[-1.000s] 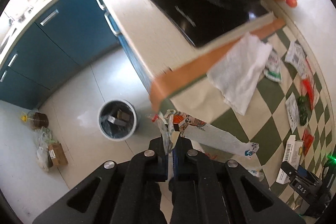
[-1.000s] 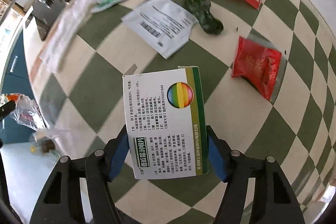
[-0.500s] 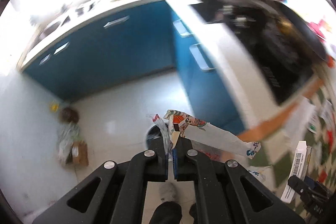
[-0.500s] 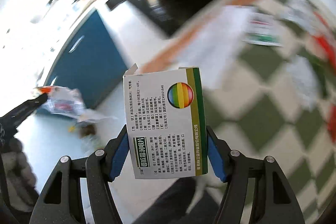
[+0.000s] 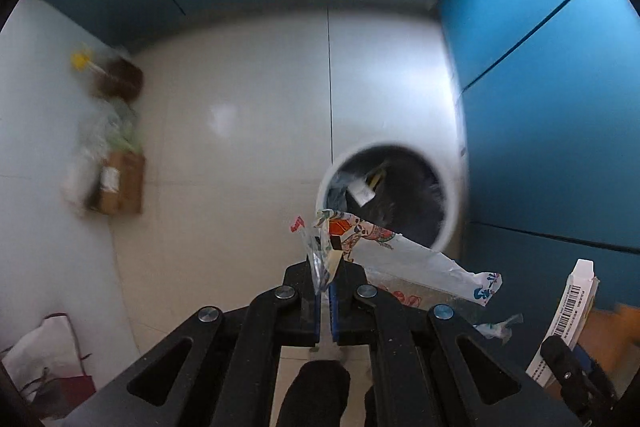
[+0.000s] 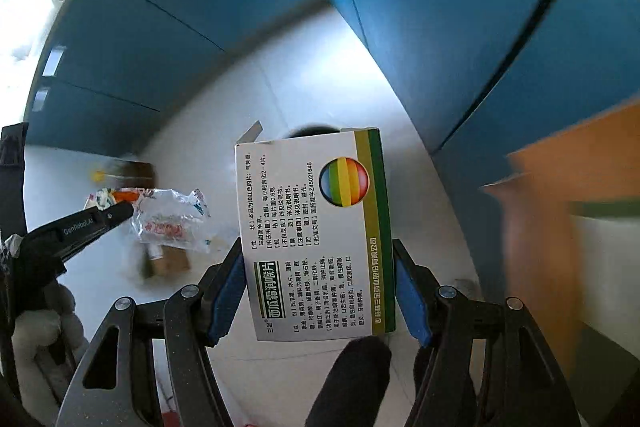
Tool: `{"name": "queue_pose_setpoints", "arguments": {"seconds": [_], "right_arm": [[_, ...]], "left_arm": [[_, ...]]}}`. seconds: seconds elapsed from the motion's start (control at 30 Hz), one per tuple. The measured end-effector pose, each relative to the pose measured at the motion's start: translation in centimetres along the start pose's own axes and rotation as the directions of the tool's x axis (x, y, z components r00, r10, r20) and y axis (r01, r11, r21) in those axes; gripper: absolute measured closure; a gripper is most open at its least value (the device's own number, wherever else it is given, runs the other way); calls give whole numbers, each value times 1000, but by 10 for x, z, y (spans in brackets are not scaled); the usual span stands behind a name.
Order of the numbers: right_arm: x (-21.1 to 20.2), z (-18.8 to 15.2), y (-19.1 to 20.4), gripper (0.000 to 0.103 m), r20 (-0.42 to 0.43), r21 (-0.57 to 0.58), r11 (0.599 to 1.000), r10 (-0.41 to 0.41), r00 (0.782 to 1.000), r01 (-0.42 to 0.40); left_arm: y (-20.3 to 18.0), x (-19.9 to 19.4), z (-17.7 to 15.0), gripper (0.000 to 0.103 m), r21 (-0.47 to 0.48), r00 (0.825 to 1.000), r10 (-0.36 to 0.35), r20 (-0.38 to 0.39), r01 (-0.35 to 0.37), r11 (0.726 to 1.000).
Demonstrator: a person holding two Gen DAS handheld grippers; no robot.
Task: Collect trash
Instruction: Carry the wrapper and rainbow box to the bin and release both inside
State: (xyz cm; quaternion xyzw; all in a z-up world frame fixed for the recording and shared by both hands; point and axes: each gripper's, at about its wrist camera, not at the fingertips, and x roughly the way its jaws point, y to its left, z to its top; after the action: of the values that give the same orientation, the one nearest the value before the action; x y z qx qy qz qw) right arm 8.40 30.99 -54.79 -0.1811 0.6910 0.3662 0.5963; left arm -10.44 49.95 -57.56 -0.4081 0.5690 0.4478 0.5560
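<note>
Item one: our left gripper [image 5: 325,301], clenched on crinkled plastic wrapper [image 5: 400,255], hangs above near rim of round bin [image 5: 450,211] on pale floor [image 5: 248,147], we judge for drop
Item two: our right gripper [image 6: 320,301], clamped across white medicine box [image 6: 316,231], held upright just beside, bin mostly hidden behind box, likely next in

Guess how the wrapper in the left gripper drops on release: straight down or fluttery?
Probably fluttery. The wrapper is thin crinkled film, sagging sideways from the left gripper, so likely floppy and very light. Its loose tail trails to the right, so it may drift. The bin sits just ahead and below; release nearer its rim seems safer.
</note>
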Motion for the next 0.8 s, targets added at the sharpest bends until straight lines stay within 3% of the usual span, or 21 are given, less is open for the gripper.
{"name": "queue_pose_setpoints", "arguments": {"seconds": [0.07, 0.2, 0.3, 0.43, 0.5, 0.57, 0.6, 0.63, 0.67, 0.8], "right_arm": [[60, 3, -15, 34, -31, 32, 999, -10, 999, 11], [151, 12, -36, 34, -69, 44, 999, -26, 997, 29], [193, 11, -48, 34, -94, 35, 999, -35, 995, 38], [224, 17, -41, 34, -118, 0, 999, -32, 993, 32], [232, 20, -34, 33, -130, -15, 999, -34, 991, 32], [240, 31, -28, 32, -143, -28, 999, -35, 989, 31], [241, 32, -26, 27, -151, -33, 999, -36, 988, 32], [245, 34, -28, 13, -154, -33, 999, -35, 988, 30], [247, 37, -26, 7, -152, -35, 999, -33, 988, 28], [246, 41, -13, 0, -133, -53, 997, -65, 989, 58]], "left_arm": [[0, 71, 5, 102, -8, 998, -8, -63, 8, 1000], [-7, 173, 13, 102, -22, 984, -71, -160, 69, 997], [-10, 209, 17, 101, -35, 974, -116, -192, 111, 993], [-11, 221, 21, 95, -61, 961, -194, -195, 186, 981], [-3, 219, 22, 76, -79, 957, -219, -190, 208, 975], [4, 211, 23, 10, -88, 955, -236, -177, 224, 971], [7, 205, 22, 2, -85, 957, -239, -167, 227, 970], [10, 200, 21, 1, -77, 960, -231, -158, 221, 972], [12, 194, 20, 1, -65, 965, -219, -147, 211, 975], [17, 165, 17, 1, 17, 986, -147, -76, 148, 989]]}}
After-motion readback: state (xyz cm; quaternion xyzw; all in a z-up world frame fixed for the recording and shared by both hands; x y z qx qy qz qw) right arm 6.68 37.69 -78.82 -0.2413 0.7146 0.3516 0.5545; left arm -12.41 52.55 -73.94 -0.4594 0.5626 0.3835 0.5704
